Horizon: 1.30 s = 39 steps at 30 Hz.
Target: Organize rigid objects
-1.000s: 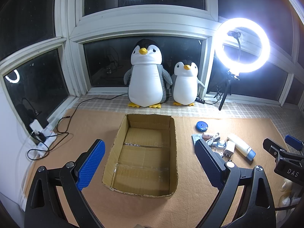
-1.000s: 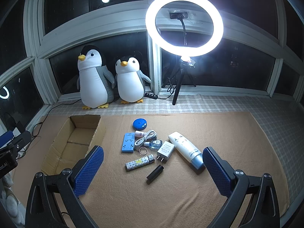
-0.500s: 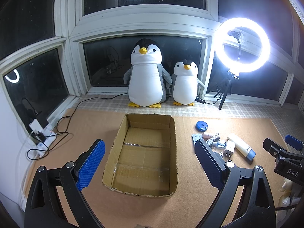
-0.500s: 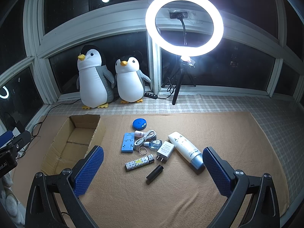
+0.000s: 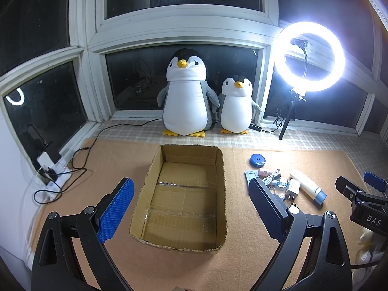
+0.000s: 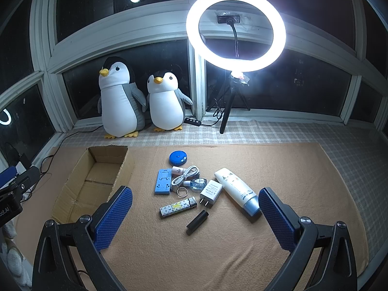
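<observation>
The left gripper (image 5: 191, 208) hung above the orange mat (image 5: 278, 254) with its blue-padded fingers spread wide and nothing between them, framing the open cardboard box (image 5: 219, 208), which sat empty on the mat. The right gripper (image 6: 195, 215) also stood wide apart and empty, poised over a loose cluster of small items lying on the mat to the right of the box. At the back of that cluster lay a round blue case (image 6: 178, 158); nearer were a blue phone stand (image 6: 163, 181), a coiled white cable (image 6: 185, 174), a small clear bottle (image 6: 198, 184) and a key ring (image 6: 181, 191), all close together, some touching. A white charger plug (image 6: 211, 191) lay just beside a white tube with a blue cap (image 6: 238, 191), which pointed its cap toward the right finger. Closest to the camera were a patterned lighter (image 6: 178, 207) and a short black cylinder (image 6: 197, 222), slightly apart from each other. Two plush penguins (image 6: 120, 101) stood side by side on the checked sill before the dark window, and a lit ring light (image 6: 235, 26) on a tripod stood to their right.
</observation>
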### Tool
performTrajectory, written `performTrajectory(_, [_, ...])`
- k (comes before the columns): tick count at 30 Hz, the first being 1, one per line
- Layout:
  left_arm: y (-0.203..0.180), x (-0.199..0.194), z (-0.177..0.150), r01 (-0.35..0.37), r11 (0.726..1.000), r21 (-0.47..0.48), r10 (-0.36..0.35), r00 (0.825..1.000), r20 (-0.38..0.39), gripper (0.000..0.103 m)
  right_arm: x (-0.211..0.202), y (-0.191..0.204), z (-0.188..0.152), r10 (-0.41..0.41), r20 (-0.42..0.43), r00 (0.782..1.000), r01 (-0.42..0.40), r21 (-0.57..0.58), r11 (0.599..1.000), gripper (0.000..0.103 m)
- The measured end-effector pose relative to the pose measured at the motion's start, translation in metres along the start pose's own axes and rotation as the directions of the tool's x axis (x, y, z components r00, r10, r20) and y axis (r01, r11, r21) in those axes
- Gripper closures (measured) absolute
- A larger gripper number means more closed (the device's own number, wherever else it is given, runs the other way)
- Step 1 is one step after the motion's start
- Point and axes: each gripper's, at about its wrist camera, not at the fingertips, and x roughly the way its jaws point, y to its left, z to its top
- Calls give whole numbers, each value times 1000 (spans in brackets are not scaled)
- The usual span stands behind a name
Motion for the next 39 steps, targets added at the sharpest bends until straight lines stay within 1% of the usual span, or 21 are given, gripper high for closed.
performTrajectory(24, [6, 13, -6, -5, 1000, -9, 4, 1000, -19, 7, 9, -1, -3, 0, -20, 1000, 0, -2, 1000, 0])
performTrajectory(35, [17, 26, -11, -27, 999, -25, 26, 998, -52, 7, 17, 0, -4, 10, -46, 999, -10, -7, 1000, 0])
performTrajectory(39, [27, 35, -16, -50, 998, -33, 47, 996, -76, 7, 22, 0, -5, 13, -54, 998, -13, -9, 1000, 0])
